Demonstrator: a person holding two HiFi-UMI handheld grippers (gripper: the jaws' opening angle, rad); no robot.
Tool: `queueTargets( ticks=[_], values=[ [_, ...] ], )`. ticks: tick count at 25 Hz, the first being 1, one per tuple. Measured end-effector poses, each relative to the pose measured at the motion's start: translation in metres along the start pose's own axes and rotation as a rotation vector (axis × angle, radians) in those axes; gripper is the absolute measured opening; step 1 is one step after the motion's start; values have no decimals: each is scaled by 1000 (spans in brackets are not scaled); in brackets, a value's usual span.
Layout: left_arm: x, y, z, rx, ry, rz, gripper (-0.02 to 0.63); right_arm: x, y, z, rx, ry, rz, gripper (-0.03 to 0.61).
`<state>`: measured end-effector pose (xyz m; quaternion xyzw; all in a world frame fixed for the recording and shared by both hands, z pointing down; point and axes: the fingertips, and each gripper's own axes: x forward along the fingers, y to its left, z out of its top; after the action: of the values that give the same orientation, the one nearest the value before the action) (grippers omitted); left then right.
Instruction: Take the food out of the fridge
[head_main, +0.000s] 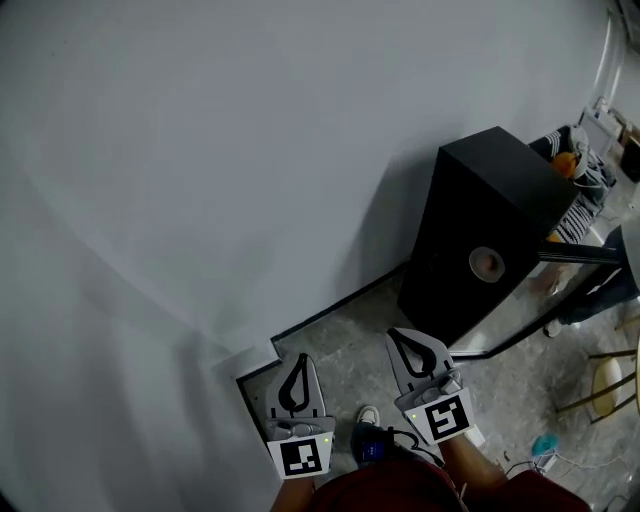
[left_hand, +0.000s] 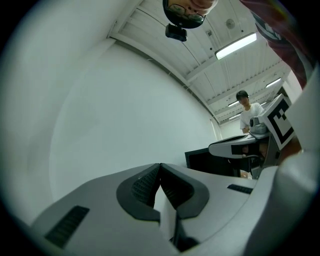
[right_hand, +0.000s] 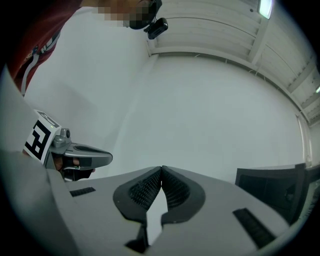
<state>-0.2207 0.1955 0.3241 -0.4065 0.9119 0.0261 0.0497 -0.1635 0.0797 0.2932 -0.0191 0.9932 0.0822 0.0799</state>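
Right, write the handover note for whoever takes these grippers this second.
Left gripper: fingers shut, nothing between them, held low facing the white wall.
Right gripper: the same, shut and empty, beside the left.
Job's things: no food in view. A black box stands on the floor to the right; I cannot tell whether it is the fridge.
Done: nothing that shows.
Left: find the fridge, open it, take the food out.
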Motion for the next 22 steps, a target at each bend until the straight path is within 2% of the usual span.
queueTargets(
  ticks=[4,8,12,18,22],
  values=[
    [55,-20,4,4,6,-91,14,12,-51,2,-15,-4,-97,21],
    [103,-57,7,85,-16,-256,14,2,-100,9,-37,4,-228,21],
    [136,-99,3,-37,-9,-351,14,-16,-137,3,-62,40,-345,21],
    [176,-151,-5,-78,-26,-562,14,-38,-176,-7,-87,111,-537,21],
    [201,-170,-10,-106,-24,-705,14,-40,-193,-14,-115,144,-677,21]
  ],
)
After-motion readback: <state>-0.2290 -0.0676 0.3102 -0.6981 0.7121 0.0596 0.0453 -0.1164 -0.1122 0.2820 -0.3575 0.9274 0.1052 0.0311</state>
